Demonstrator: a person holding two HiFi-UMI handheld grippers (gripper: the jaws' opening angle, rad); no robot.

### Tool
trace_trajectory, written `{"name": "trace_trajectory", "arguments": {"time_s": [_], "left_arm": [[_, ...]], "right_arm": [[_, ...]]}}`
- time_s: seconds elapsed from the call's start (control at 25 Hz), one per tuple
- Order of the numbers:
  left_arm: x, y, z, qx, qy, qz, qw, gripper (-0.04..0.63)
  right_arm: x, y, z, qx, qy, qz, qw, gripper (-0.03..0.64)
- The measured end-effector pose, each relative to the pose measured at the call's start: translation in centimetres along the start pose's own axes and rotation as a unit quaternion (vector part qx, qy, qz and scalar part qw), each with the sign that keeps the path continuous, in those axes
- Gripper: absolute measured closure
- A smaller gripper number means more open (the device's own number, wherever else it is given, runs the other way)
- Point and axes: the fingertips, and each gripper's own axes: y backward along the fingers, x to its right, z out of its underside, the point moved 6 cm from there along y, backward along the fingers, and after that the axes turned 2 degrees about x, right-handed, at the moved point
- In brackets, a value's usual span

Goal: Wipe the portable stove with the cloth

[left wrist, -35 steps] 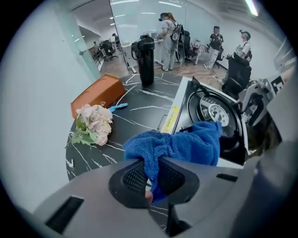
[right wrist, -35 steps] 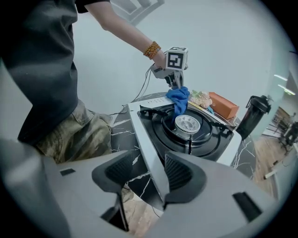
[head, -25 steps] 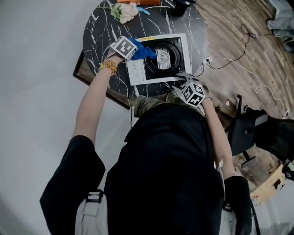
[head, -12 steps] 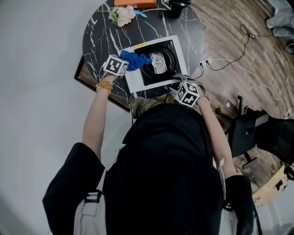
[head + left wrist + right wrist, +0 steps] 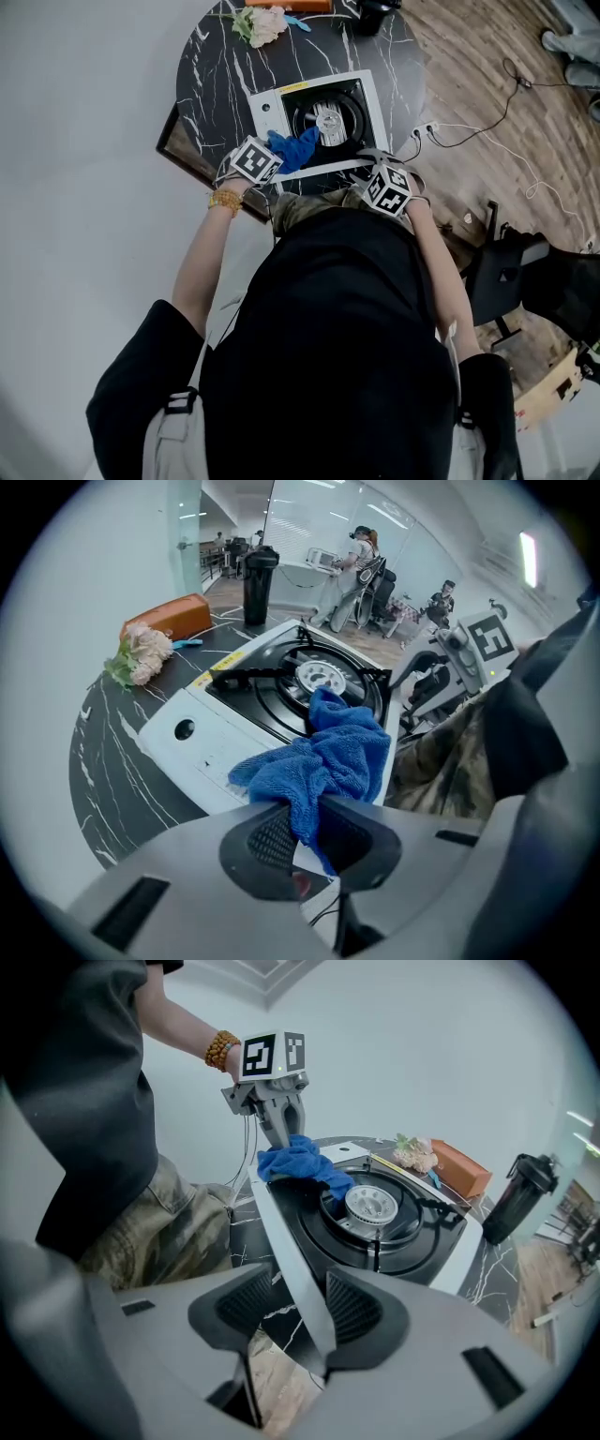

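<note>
The portable stove (image 5: 265, 105) is white with a black burner well and sits on a round black marble table (image 5: 211, 75). My left gripper (image 5: 275, 153) is shut on a blue cloth (image 5: 292, 148) at the stove's near left corner. In the left gripper view the cloth (image 5: 323, 757) hangs from my left gripper (image 5: 305, 832) onto the stove's white panel (image 5: 187, 733). My right gripper (image 5: 314, 1312) has just been closing, and its pads now clamp the stove's near white rim (image 5: 281, 1232). In the right gripper view my left gripper (image 5: 281, 1143) holds the cloth (image 5: 300, 1162) above it.
At the table's far edge lie pale flowers (image 5: 262, 23), an orange box (image 5: 286, 4) and a dark bottle (image 5: 520, 1194). A cable and power strip (image 5: 427, 127) run over the wooden floor on the right. A dark chair (image 5: 506, 267) stands beside me.
My left gripper has dragged the blue cloth from the far left of the burner toward me, to the stove's near left corner. The right gripper has stayed at the near rim.
</note>
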Motion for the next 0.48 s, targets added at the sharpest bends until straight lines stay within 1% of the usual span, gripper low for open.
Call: {"name": "trace_trajectory", "arguments": {"time_s": [0.08, 0.16, 0.2, 0.24, 0.28, 0.32, 0.36, 0.4, 0.48], "left_arm": [[1.3, -0.2, 1.1, -0.017, -0.004, 0.025, 0.9995, 0.558], [2.8, -0.2, 2.4, -0.037, -0.013, 0.059, 0.9975, 0.557], [3.4, 0.0, 2.9, -0.036, -0.014, 0.079, 0.9962, 0.557], [3.9, 0.4, 3.1, -0.022, -0.007, 0.098, 0.9949, 0.557], [4.3, 1.1, 3.0, 0.005, 0.005, 0.116, 0.9932, 0.557], [4.8, 2.2, 2.5, 0.042, 0.017, 0.134, 0.9900, 0.557], [5.3, 3.6, 1.5, 0.087, 0.023, 0.151, 0.9844, 0.557], [6.0, 5.1, 0.2, 0.136, 0.020, 0.171, 0.9758, 0.557], [7.7, 7.5, -2.8, 0.226, -0.012, 0.210, 0.9513, 0.557]], "right_arm": [[-0.2, -0.1, -0.1, 0.001, 0.002, 0.000, 1.000, 0.446], [-0.5, -0.2, -0.1, 0.003, 0.001, -0.001, 1.000, 0.446], [-0.6, -0.1, -0.1, 0.008, 0.000, -0.001, 1.000, 0.445], [-0.5, 0.2, -0.2, 0.018, -0.001, 0.000, 1.000, 0.445], [-0.3, 0.8, -0.5, 0.036, -0.003, 0.004, 0.999, 0.437], [-0.1, 1.8, -1.1, 0.064, -0.004, 0.011, 0.998, 0.428], [0.2, 3.0, -2.0, 0.100, -0.007, 0.018, 0.995, 0.428], [0.4, 4.3, -3.2, 0.142, -0.011, 0.023, 0.990, 0.427], [0.2, 6.5, -5.9, 0.224, -0.020, 0.018, 0.974, 0.395]]}}
